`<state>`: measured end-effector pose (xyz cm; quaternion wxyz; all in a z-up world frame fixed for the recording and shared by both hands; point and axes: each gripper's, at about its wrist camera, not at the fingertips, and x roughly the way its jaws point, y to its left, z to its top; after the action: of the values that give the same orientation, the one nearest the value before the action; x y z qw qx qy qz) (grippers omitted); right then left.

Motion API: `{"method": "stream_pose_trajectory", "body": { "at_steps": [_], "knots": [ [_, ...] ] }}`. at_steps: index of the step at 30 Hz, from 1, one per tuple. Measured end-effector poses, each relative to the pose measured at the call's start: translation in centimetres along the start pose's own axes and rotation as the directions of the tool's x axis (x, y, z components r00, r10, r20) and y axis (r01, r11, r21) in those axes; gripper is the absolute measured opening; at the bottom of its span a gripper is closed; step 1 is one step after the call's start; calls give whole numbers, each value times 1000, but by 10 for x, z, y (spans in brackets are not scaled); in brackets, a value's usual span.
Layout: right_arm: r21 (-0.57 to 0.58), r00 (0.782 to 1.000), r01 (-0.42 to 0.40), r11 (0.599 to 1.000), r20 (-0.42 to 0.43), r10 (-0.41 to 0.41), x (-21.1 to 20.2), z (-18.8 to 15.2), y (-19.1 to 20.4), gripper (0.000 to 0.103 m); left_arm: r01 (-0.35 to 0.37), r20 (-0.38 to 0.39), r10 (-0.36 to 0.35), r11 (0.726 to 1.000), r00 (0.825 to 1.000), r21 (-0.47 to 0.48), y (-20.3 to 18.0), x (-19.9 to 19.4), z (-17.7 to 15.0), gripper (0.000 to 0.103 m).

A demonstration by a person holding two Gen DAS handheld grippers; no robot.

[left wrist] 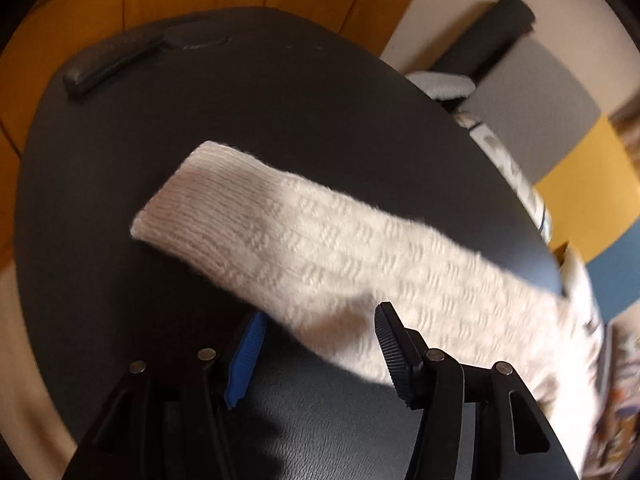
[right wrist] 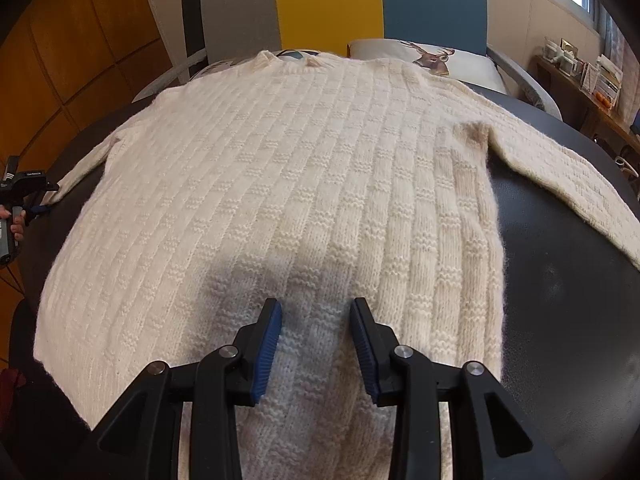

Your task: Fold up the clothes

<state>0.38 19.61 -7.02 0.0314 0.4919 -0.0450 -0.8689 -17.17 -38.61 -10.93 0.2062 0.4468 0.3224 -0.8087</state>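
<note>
Your left gripper [left wrist: 320,352] (jaws apart, empty) sits nearest the sleeve [left wrist: 320,248]; cuff at 10 o'clock, long axis 10-to-4.

The left wrist view is smeared by motion blur. The cream knitted sleeve [left wrist: 320,248] runs off toward the lower right, where its join to the rest of the garment cannot be made out, and part of it is hidden behind the left gripper's black finger [left wrist: 394,354]. In the right wrist view, the sweater [right wrist: 280,184] hem is cut off at the bottom edge, its right sleeve [right wrist: 580,184] leaves the picture at the right, and small items on a far shelf [right wrist: 580,68] are too tiny to identify
</note>
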Motion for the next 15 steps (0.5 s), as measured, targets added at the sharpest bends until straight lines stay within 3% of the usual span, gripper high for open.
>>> {"method": "stream_pose_trajectory", "body": {
  "at_steps": [4, 6, 13, 14, 15],
  "knots": [
    [-36, 999, -31, 999, 35, 32, -11, 16, 16, 36, 29, -23, -30, 998, 999, -51, 5, -4, 1, 58],
    [-75, 996, -58, 996, 68, 63, -19, 29, 29, 36, 98, 0, -99, 990, 995, -100, 12, -13, -4, 58],
    [-235, 965, -237, 943, 56, 256, 9, 123, 111, 36, 160, 13, -162, 957, 987, -241, 31, 0, 6, 59],
    [-241, 958, -262, 935, 56, 282, 16, 136, 123, 34, 165, 16, -166, 953, 986, -256, 32, 1, 8, 59],
    [-245, 949, -288, 926, 56, 310, 24, 150, 136, 26, 169, 21, -170, 948, 985, -270, 32, 3, 10, 59]
  ]
}}
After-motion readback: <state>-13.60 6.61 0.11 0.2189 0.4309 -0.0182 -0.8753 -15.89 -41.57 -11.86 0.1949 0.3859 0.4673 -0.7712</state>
